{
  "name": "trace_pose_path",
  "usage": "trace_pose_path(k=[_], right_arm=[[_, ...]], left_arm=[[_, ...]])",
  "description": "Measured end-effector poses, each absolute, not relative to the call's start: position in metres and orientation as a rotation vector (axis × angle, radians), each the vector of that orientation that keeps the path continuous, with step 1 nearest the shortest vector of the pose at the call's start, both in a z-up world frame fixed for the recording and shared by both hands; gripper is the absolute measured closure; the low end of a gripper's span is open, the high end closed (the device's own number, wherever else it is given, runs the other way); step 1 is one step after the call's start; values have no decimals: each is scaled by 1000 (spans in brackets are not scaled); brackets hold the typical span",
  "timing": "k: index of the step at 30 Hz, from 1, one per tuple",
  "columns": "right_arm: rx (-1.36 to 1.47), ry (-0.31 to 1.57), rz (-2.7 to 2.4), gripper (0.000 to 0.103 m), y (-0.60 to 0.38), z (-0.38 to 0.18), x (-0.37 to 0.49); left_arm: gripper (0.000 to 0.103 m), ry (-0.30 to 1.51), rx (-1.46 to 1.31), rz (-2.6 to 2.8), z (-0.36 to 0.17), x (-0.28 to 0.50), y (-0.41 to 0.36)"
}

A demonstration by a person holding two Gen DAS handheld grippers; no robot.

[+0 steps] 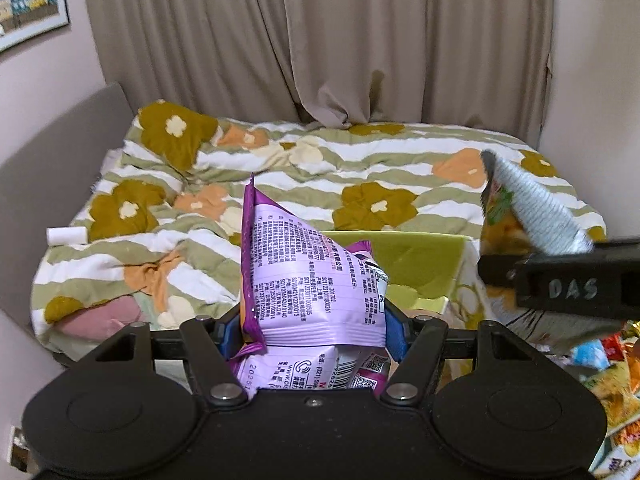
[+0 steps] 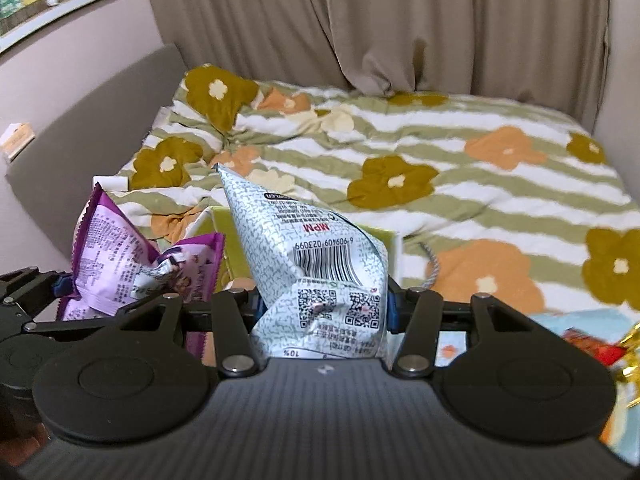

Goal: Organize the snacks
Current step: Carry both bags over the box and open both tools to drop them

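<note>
My left gripper (image 1: 314, 330) is shut on a purple snack bag (image 1: 304, 272) and holds it upright above a yellow-green box (image 1: 424, 264). The same bag shows at the left of the right wrist view (image 2: 120, 264). My right gripper (image 2: 324, 306) is shut on a silver-white snack bag (image 2: 316, 256) with a barcode, held over the same box (image 2: 228, 232). From the left wrist view that bag (image 1: 532, 212) and the right gripper (image 1: 560, 284) are at the right. The two grippers are side by side.
A bed with a flowered green-striped quilt (image 1: 360, 168) fills the space ahead, with curtains (image 1: 320, 40) behind. A pile of loose snack packets (image 1: 616, 392) lies at the lower right; it shows in the right wrist view too (image 2: 592, 344). A white roll (image 1: 66, 236) lies on the bed's left edge.
</note>
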State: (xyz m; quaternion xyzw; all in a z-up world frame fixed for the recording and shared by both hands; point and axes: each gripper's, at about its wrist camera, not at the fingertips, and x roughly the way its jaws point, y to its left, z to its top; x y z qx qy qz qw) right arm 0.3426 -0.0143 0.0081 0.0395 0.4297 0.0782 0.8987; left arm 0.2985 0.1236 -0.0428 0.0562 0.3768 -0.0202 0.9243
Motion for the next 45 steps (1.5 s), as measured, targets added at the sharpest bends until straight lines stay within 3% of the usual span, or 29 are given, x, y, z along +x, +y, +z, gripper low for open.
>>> trace_pose_path(k=[9, 11, 12, 13, 32, 34, 36, 45], right_arm=[[231, 996, 41, 36, -18, -53, 388], [246, 1031, 23, 36, -20, -63, 395], [254, 1043, 20, 36, -21, -67, 397], [255, 1052, 22, 36, -22, -70, 398], [176, 1077, 76, 33, -2, -76, 415], [181, 1085, 69, 27, 1, -83, 419], [184, 1085, 61, 0, 3, -89, 422], [132, 1003, 79, 0, 6, -82, 402]], left_arm=[[31, 858, 187, -118, -104, 374, 132], [18, 865, 195, -130, -115, 379, 132], [4, 868, 202, -128, -118, 381, 132], [0, 863, 213, -125, -119, 382, 131], [0, 843, 142, -55, -87, 346, 162], [0, 848, 144, -47, -89, 344, 164], [0, 855, 153, -31, -92, 340, 166], [0, 875, 141, -1, -95, 323, 179]])
